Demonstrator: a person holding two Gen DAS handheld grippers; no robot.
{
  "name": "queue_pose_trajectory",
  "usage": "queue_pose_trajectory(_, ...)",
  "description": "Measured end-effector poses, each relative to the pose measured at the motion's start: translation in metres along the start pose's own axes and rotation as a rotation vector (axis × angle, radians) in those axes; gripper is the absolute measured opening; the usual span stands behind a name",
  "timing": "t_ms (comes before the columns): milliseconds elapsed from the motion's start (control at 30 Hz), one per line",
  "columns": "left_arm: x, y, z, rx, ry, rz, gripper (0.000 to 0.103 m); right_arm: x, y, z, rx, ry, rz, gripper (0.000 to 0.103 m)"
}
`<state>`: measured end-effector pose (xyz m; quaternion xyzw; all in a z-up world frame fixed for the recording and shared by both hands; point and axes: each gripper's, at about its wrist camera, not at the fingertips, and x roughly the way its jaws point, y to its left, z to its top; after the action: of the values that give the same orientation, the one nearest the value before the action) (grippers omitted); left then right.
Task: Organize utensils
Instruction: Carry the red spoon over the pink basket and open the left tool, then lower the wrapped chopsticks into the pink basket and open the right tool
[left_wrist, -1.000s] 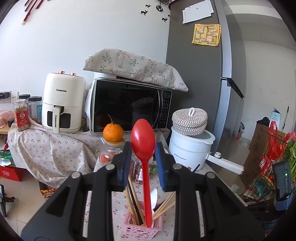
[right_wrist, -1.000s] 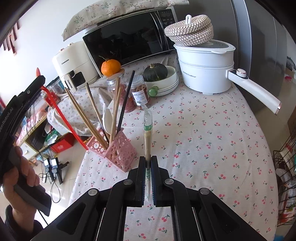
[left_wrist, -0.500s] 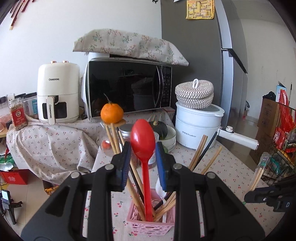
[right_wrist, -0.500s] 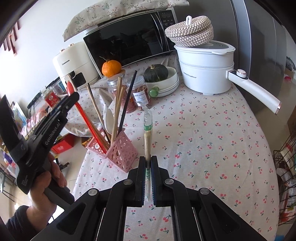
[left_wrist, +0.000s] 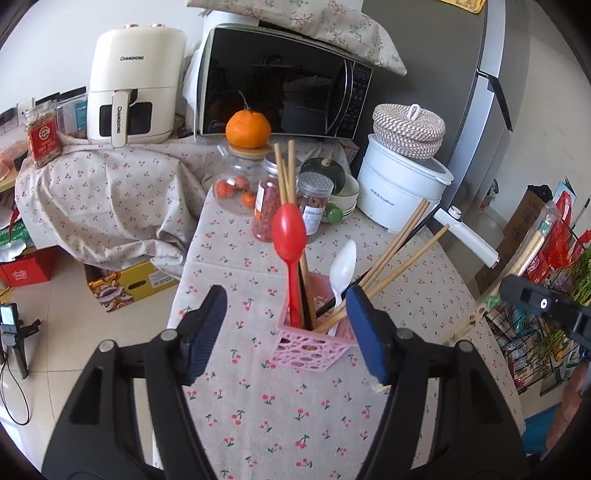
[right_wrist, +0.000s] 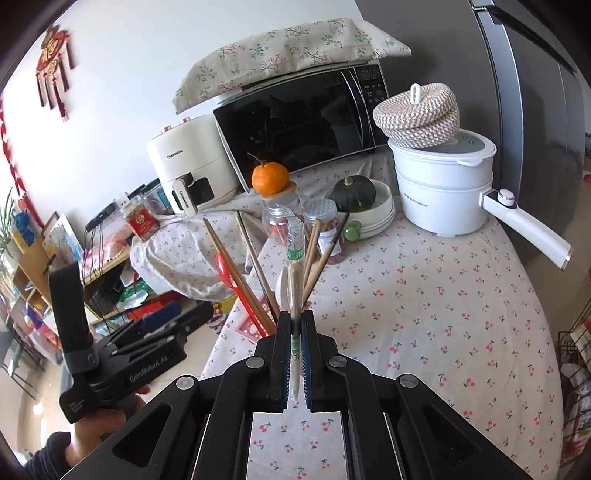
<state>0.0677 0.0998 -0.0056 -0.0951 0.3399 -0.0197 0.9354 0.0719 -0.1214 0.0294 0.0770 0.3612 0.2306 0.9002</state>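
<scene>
Both views are bright with even daylight, and shadows on the tabletop (left_wrist: 229, 373) are soft and faint. The dark microwave door (right_wrist: 299, 122) mirrors the room with mild glare. Fisheye bending curves the fridge (right_wrist: 532, 96) and walls toward black, vignetted corners. Focus is sharp throughout, with slight softness at the rims.

A red spoon (left_wrist: 290, 236) and a white spoon (left_wrist: 343, 264) stand in a pink holder (left_wrist: 308, 350). The tablecloth (left_wrist: 280, 406) is pale with small red cherries. An orange fruit (left_wrist: 247, 129) sits before a black microwave (left_wrist: 277, 96).
</scene>
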Motion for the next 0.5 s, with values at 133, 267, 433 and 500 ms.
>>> queue_pose_trajectory(133,0.003,0.016,-0.015,-0.014,0.089,0.015,0.075,0.003,0.016,0.009,-0.003,-0.046,0.017,0.005)
queue_pose_trajectory(267,0.001,0.028,-0.025,-0.01,0.127,0.028,0.075,0.005,0.032,0.017,-0.022,-0.111,0.009,0.005)
queue_pose_trajectory(433,-0.003,0.037,-0.031,-0.011,0.145,0.019,0.075,0.02,0.05,0.025,-0.079,-0.153,-0.032,0.005)
queue_pose_trajectory(500,-0.004,0.039,-0.031,-0.01,0.152,0.015,0.075,0.031,0.055,0.025,-0.1,-0.144,-0.056,0.005)
